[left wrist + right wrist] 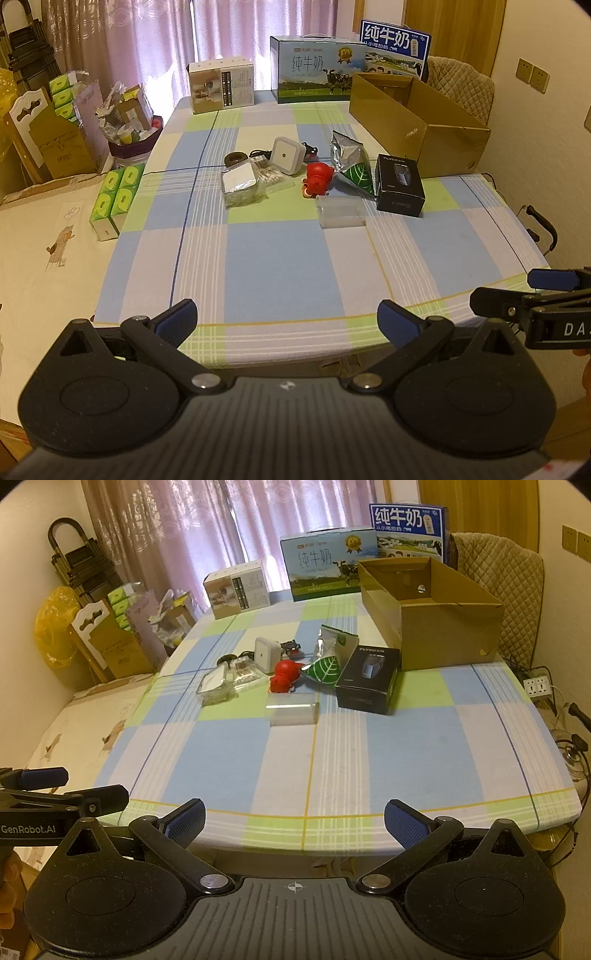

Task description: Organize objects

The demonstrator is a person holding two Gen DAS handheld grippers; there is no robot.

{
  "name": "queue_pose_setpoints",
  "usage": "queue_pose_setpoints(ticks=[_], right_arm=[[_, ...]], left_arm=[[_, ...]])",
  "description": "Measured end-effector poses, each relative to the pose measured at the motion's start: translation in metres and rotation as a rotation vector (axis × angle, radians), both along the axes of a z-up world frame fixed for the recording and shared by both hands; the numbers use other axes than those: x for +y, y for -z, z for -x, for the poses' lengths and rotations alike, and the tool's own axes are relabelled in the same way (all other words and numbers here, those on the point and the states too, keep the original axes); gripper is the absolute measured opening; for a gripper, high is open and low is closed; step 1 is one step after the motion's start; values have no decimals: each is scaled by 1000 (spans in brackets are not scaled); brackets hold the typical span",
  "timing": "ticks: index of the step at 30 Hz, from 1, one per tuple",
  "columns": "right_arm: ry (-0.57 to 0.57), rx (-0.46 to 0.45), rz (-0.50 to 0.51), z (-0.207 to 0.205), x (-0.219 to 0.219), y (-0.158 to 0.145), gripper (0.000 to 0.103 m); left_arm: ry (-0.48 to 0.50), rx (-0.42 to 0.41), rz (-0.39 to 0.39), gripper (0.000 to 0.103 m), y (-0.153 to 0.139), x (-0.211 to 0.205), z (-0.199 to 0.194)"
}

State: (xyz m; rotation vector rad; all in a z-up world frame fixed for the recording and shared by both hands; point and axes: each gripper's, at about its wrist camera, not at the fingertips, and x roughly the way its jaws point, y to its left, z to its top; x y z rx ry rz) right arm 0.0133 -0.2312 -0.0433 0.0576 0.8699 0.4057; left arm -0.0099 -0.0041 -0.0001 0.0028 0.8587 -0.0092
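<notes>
A cluster lies mid-table: a black shaver box (399,186) (369,679), a red toy figure (317,179) (283,675), a silver-and-green foil pouch (351,162) (327,657), a clear plastic cup on its side (340,212) (293,709), a white square night light (286,153) (266,653), and a clear container with a white lid (240,184) (214,685). An open cardboard box (421,125) (432,613) stands behind them on the right. My left gripper (286,319) and right gripper (293,821) both hang open over the near table edge, holding nothing.
Milk cartons (314,70) (325,568) and a small appliance box (221,86) line the far edge. Green tissue packs (114,195) sit off the table's left side on a bed. A padded chair (509,602) stands behind the cardboard box. A power strip (537,686) lies right.
</notes>
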Motion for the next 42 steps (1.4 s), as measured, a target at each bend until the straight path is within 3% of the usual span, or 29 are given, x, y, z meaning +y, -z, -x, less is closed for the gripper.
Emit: queue_pose_setpoints(ticks=[22,42], right_arm=[[-6,-1,-5,4,0,-1,101],[-45,23,-53,-1,-22,10,101]], left_arm=[[-8,4,4,103,5,-2,6],[-59,56,17,103,18,-6,1]])
